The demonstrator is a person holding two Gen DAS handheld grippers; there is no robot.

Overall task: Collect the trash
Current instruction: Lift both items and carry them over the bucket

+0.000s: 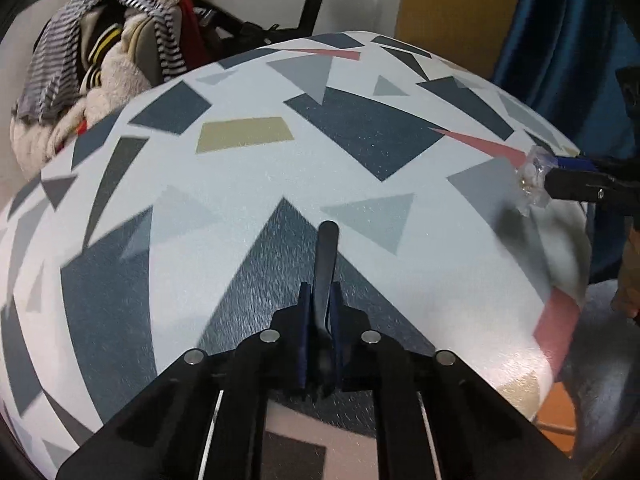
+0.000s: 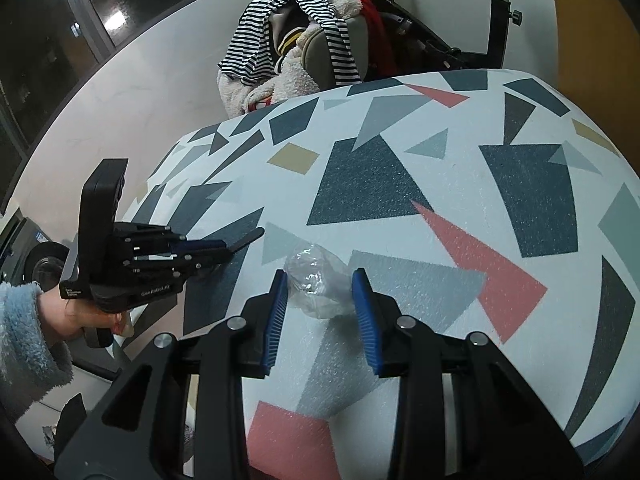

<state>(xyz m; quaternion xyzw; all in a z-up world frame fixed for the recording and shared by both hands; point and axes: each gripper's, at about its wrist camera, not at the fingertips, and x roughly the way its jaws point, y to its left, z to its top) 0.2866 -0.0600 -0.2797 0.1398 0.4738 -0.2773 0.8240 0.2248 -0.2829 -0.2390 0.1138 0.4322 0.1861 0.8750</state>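
Note:
A thin dark flat stick [image 1: 327, 248] juts forward from my left gripper [image 1: 320, 292], whose blue pads are shut on its near end, low over the patterned table [image 1: 240, 184]. In the right wrist view this left gripper [image 2: 224, 246] sits at the table's left edge, and the stick [image 2: 250, 236] points right. My right gripper [image 2: 320, 278] is shut on a crumpled wad of clear plastic [image 2: 312, 292], which fills the gap between its blue pads. In the left wrist view the wad [image 1: 530, 184] hangs just above the table's right side in the right gripper [image 1: 548, 176], with a shadow under it.
A chair heaped with striped and fleecy clothes [image 2: 288, 52] stands behind the table's far edge, with a black exercise-bike frame [image 2: 500, 20] beside it. A blue curtain [image 1: 560, 40] hangs at the right. A hand in a fuzzy blue sleeve [image 2: 24, 340] holds the left gripper.

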